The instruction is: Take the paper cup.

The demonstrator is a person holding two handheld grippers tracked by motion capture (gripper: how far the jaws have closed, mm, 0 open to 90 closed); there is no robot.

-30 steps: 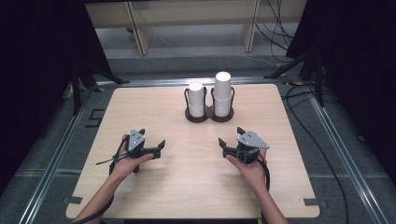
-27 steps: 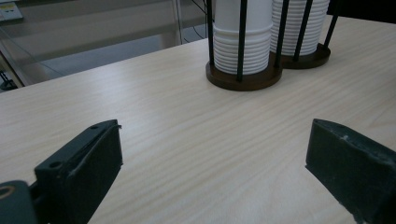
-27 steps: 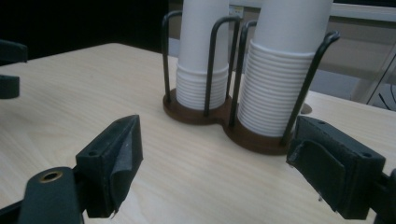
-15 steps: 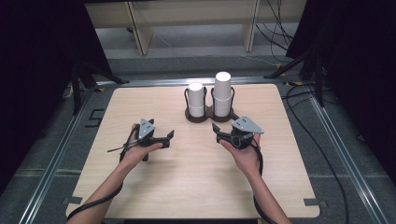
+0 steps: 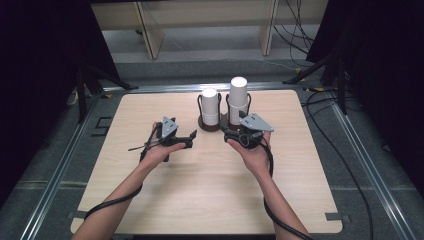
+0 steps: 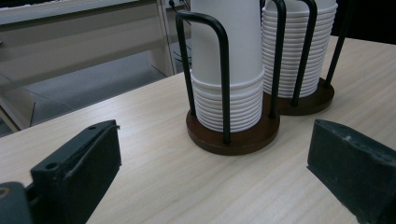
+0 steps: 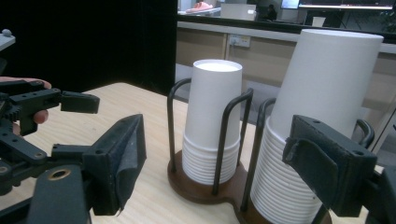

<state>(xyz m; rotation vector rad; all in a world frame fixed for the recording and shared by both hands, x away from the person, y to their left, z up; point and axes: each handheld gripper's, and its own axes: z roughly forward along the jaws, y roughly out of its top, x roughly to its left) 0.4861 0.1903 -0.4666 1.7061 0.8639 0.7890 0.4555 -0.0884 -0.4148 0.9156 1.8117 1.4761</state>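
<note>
At the far middle of the table (image 5: 150,200), the open, empty left gripper (image 5: 189,140) and right gripper (image 5: 226,134), its jaws just narrowing, could knock the paper cup stacks (image 5: 238,100) over.

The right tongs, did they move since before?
Yes. The right tongs went forward across the table, toward the cup holder with its white cup stacks. Their jaws have just been closing with nothing between them.

Both tongs, left (image 5: 186,139) and right (image 5: 231,135), moved toward the cup stacks (image 5: 238,100).
</note>
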